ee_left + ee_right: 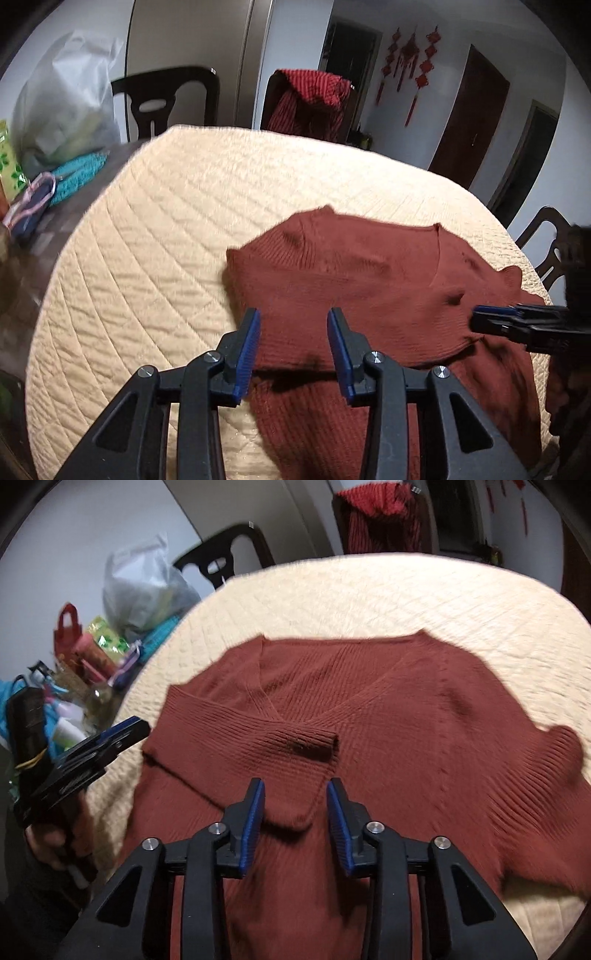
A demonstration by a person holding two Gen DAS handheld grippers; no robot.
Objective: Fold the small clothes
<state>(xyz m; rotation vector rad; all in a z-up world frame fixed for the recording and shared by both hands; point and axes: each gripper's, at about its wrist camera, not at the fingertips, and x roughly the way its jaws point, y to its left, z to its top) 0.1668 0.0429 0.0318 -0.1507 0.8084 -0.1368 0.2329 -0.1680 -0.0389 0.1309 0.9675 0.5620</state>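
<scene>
Sweater, rust-red knit, lies flat on the quilted table cover toward its near edge, one sleeve folded across the chest. Left gripper and right gripper both part-open, empty (nothing pinched). Best to grasp the hem evenly, then fold upward smoothly.

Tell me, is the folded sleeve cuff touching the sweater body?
Touching. The right wrist view shows the sleeve cuff lying flat across the sweater front, just below the V-neck.
</scene>
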